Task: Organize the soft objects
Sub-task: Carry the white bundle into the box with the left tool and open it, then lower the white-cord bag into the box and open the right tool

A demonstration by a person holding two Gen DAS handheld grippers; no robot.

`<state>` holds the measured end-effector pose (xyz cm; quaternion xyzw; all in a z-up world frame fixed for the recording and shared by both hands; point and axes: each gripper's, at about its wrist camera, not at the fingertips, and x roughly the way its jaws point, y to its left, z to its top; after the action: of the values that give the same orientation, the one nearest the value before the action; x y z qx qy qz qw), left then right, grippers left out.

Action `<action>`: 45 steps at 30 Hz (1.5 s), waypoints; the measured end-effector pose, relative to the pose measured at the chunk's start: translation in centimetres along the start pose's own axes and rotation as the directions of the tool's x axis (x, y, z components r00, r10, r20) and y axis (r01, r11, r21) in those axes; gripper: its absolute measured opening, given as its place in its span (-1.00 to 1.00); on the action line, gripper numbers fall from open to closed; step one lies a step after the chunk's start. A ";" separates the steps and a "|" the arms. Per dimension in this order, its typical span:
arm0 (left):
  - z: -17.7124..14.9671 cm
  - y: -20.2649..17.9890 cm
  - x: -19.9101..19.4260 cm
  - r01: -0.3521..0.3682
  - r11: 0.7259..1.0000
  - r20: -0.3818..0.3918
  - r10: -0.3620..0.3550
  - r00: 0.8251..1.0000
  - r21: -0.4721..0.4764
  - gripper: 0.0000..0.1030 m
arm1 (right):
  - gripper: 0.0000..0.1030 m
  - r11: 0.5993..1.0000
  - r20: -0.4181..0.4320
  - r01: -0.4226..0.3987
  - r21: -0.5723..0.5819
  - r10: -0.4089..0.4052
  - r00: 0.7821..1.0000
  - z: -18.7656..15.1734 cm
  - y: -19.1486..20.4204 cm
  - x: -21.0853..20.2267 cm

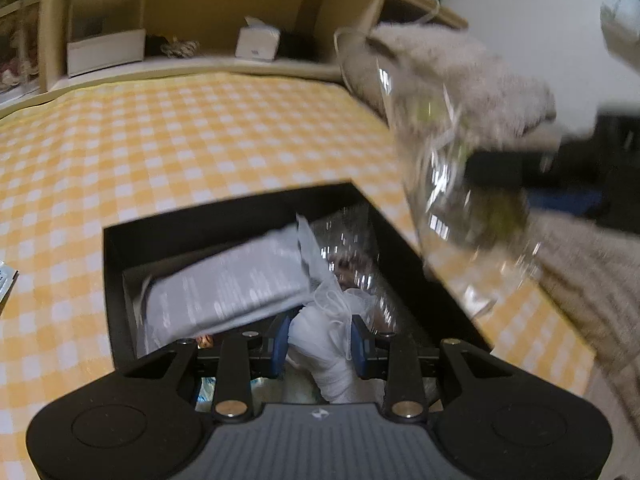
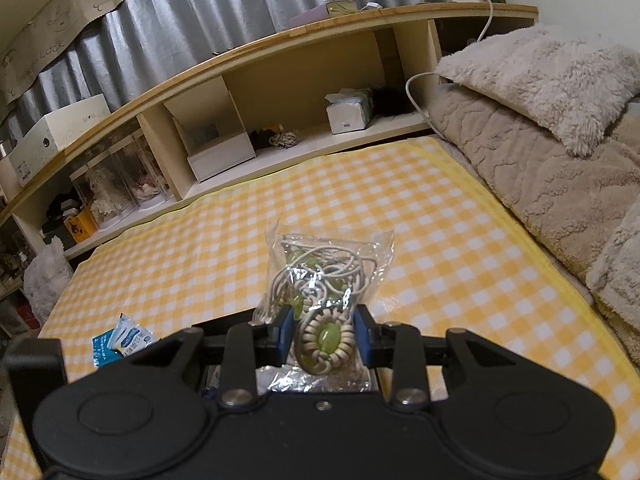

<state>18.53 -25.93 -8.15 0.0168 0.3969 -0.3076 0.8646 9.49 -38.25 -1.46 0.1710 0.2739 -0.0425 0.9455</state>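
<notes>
left gripper (image 1: 319,346) clamped on a white mesh pouch (image 1: 330,344), held right over the open black box (image 1: 120,280) on the yellow checked cloth (image 1: 180,140). inside the box: a grey printed packet (image 1: 228,288) lying slanted, and some crinkly clear plastic (image 1: 352,240) beside it. right gripper (image 2: 322,334) clamped on a clear bag (image 2: 328,272) of white cord with green beads, bag standing up between the blue pads (image 2: 285,332), above the cloth. from the left view the same bag shows blurred at the right, above the box's right edge. blue-white packet (image 2: 120,340) lies on the cloth at left. wooden shelf (image 2: 280,36) behind, tissue box (image 2: 348,114) in it. fluffy pillow (image 2: 540,80) and beige blanket (image 2: 520,168) at right.
</notes>
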 end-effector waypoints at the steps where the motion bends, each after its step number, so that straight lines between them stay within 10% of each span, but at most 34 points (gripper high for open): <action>1: -0.1 -0.1 0.4 -0.008 1.000 -0.012 0.008 1.000 0.012 -0.36 | -0.36 1.000 0.000 -0.002 0.002 0.002 1.000 0.1 -0.1 0.0; 22: -1.0 -0.1 3.4 -0.002 1.000 -0.058 0.002 0.998 -0.004 -0.31 | -0.36 1.000 -0.032 -0.013 -0.001 0.013 0.999 0.0 -0.1 0.7; 30: -0.3 -0.6 0.5 0.069 0.996 -0.051 -0.067 0.996 0.054 0.68 | -0.36 1.000 -0.051 -0.006 -0.008 0.006 0.999 -0.1 -0.2 1.0; 45: -0.8 5.9 -11.0 -0.005 1.000 0.121 0.004 0.993 0.010 0.99 | -0.36 0.994 -0.147 -0.064 -0.084 0.051 0.988 -1.0 2.0 2.5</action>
<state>15.77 -15.24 -2.29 0.0036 0.3421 -0.3084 0.8876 11.45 -36.03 -2.99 0.1394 0.3384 0.0095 0.9306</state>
